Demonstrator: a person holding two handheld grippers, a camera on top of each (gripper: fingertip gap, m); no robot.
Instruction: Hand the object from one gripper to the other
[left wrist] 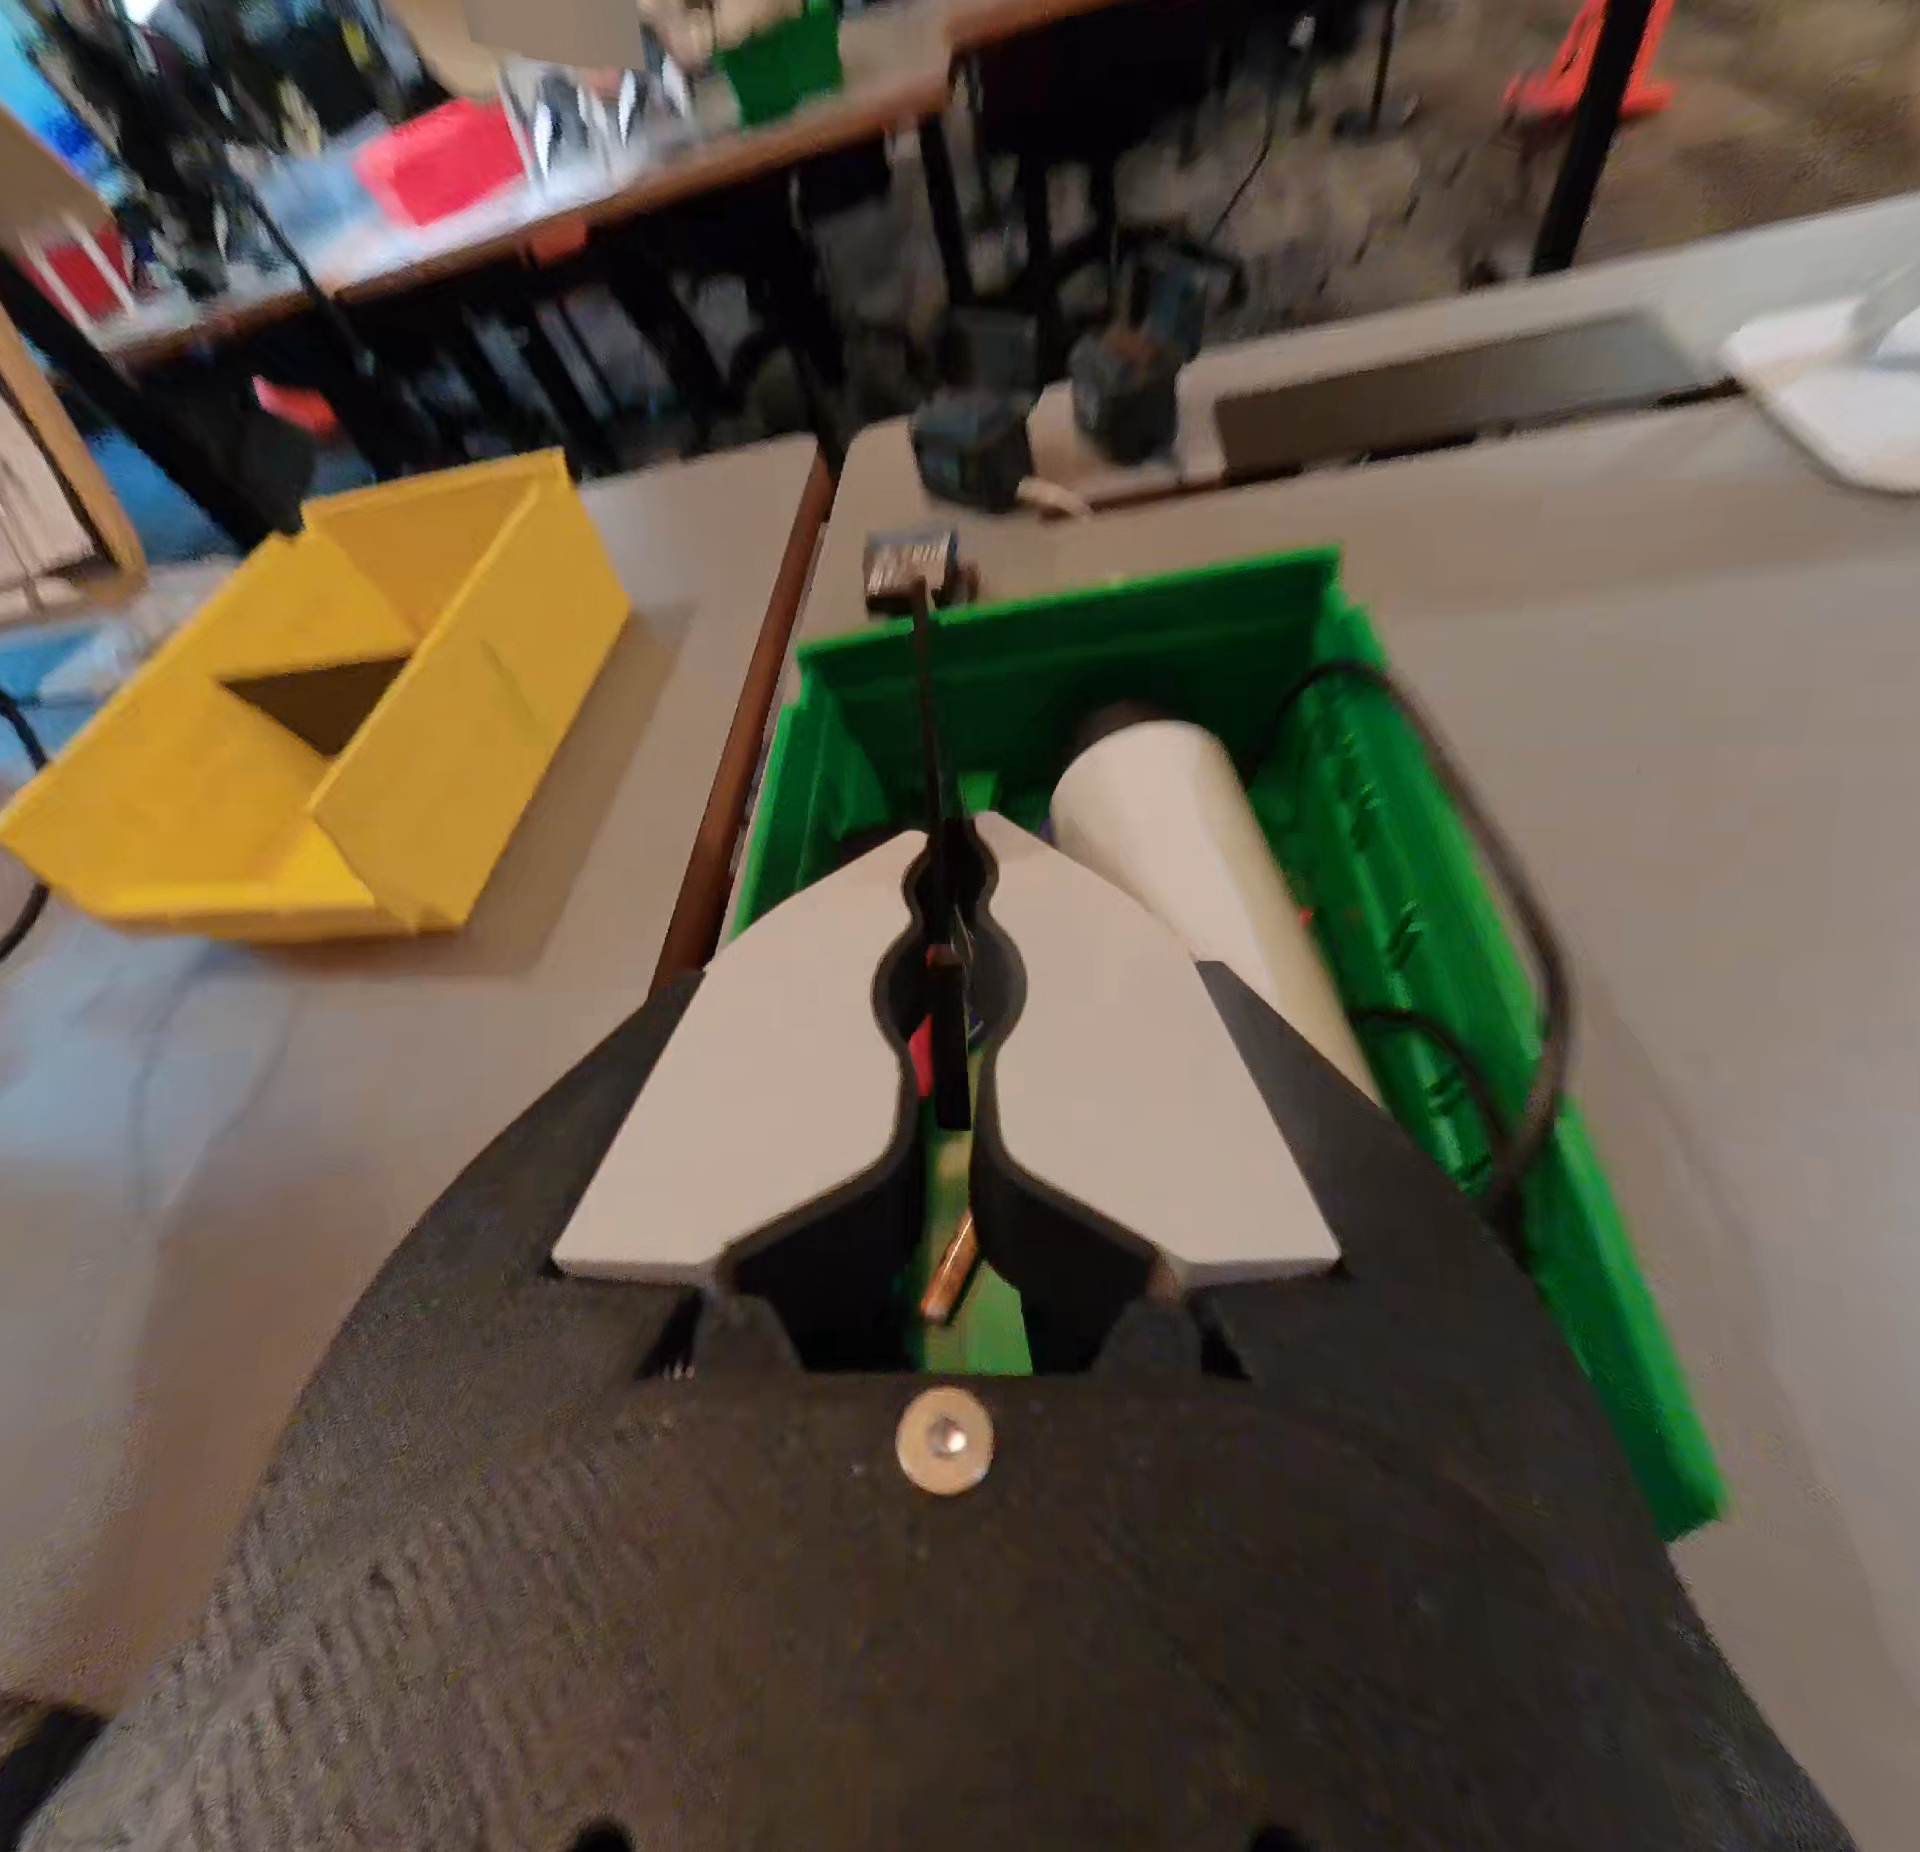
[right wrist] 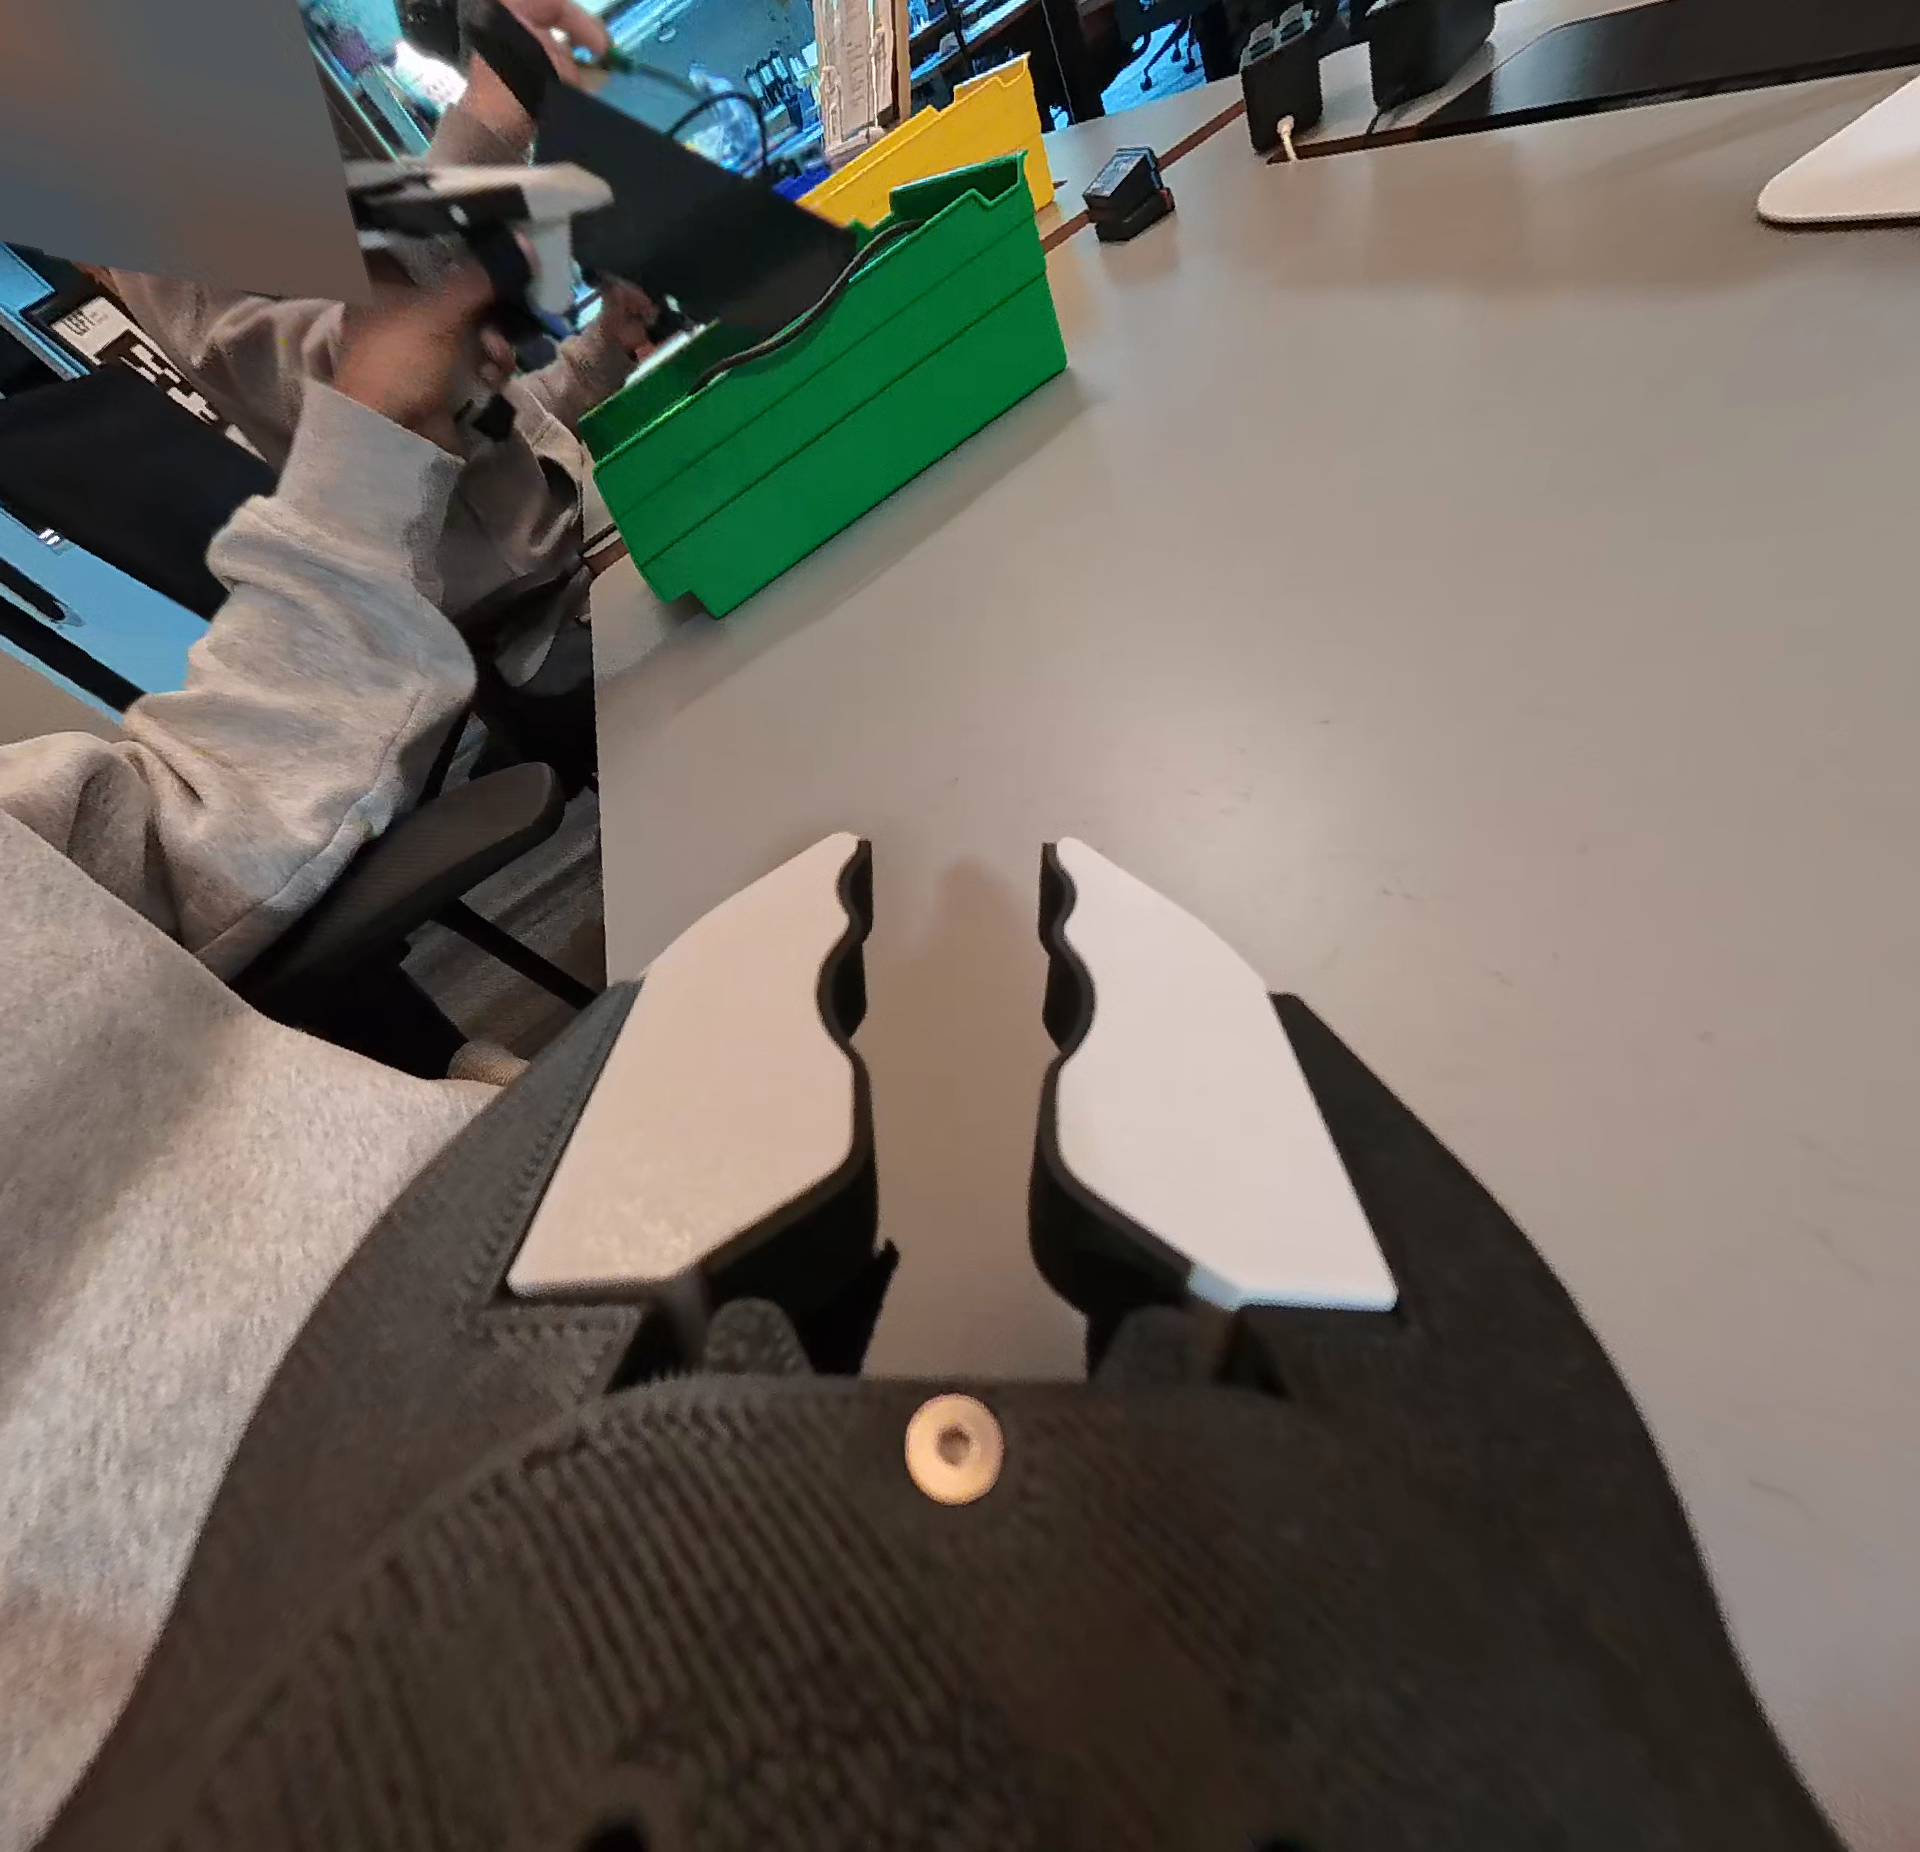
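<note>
The left hand-held gripper pinches a thin black cable above the green bin. Well apart, the right hand-held gripper waits parted and empty over the surface. The handover looks unstarted; next they must meet.

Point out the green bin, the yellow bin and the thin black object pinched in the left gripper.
green bin (right wrist: 831,431): right wrist view, on its side wall.
yellow bin (left wrist: 468,722): left wrist view, on its right wall.
thin black object (left wrist: 940,867): left wrist view, between the fingers.

The left gripper's fingers hide most of the green bin's contents. The far benches are blurred; the white cone's lower end is covered.
</note>
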